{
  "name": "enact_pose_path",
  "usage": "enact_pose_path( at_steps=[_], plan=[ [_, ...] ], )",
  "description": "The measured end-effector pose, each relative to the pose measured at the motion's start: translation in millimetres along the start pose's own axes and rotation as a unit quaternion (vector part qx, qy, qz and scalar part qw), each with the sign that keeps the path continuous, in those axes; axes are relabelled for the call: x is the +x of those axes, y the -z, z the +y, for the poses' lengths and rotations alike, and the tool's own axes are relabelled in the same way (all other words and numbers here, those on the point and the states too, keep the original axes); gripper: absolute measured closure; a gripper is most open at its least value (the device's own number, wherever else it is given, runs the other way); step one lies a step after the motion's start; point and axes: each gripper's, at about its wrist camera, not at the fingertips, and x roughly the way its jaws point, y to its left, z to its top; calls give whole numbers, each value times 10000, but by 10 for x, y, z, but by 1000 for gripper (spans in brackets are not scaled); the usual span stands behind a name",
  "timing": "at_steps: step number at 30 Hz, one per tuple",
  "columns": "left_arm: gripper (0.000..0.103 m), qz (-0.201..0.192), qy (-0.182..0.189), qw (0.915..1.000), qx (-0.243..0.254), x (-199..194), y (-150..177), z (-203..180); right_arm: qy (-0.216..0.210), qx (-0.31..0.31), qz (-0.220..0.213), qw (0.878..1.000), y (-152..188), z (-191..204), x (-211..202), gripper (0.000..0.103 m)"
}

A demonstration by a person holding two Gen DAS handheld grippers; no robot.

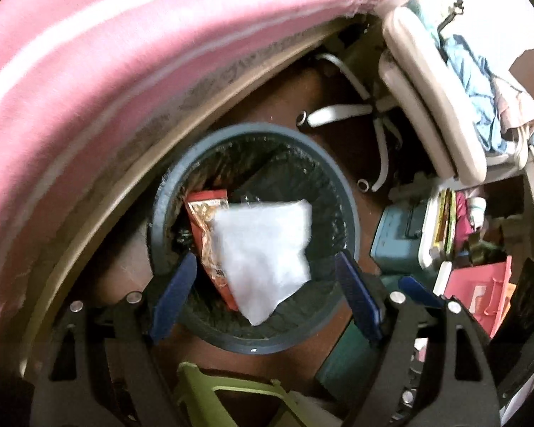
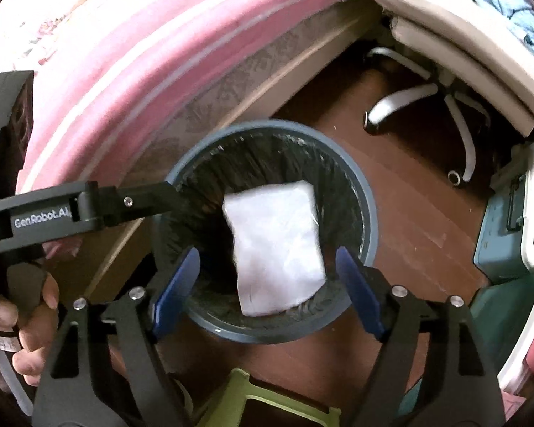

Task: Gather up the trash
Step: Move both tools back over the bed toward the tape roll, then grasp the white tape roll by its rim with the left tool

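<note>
A round grey-blue trash bin [image 1: 352, 213] with a black liner stands on the brown floor beside the bed. A white packet [image 1: 267, 256] is in the air over its mouth, blurred, touching neither gripper. A red snack wrapper [image 1: 203, 227] lies in the bin against its left wall. My left gripper [image 1: 263, 299] is open and empty above the bin. In the right wrist view the same bin [image 2: 370, 220] and white packet [image 2: 277, 245] show. My right gripper [image 2: 267, 291] is open and empty above the bin. The left gripper's body [image 2: 89, 210] reaches in from the left.
A bed with a pink cover [image 1: 89, 71] runs along the left. A white swivel chair [image 1: 430, 106] with clothes stands at the back right. A teal box [image 1: 398, 238], books and a pink container [image 1: 480, 291] crowd the right. A green stool [image 2: 260, 402] is below.
</note>
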Motion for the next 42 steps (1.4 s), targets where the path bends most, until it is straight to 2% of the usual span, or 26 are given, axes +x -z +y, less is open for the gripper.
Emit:
enact_pose_path(
  at_steps=[6,12,17,25,30,35,42],
  plan=[
    [19,-847,115,9960,-248,-570,24,34,-212,-164,-520,9983,-101,207,-396,21],
    [19,-1622,532,9824,-763,-1192,122,249,-479,-504,-1016,9924,-254,536,-854,20],
    [19,-2005,522,9749,-821,-1649,198,412,-753,-800,-1338,9849,-401,908,-1144,19],
    [19,-2656,256,9582,-1028,-2451,282,988,-1189,-1275,-1593,9717,-565,1661,-1378,17],
    [19,-2999,-162,9459,-1229,-2845,258,1464,-1307,-1526,-1581,9668,-652,2135,-1337,16],
    [19,-3140,-654,9365,-1418,-3048,125,1970,-1393,-1776,-1550,9618,-780,2577,-1216,16],
    [19,-3069,-1200,9319,-1514,-3145,-177,2590,-1500,-2054,-1535,9549,-985,3152,-1015,16]
  ],
)
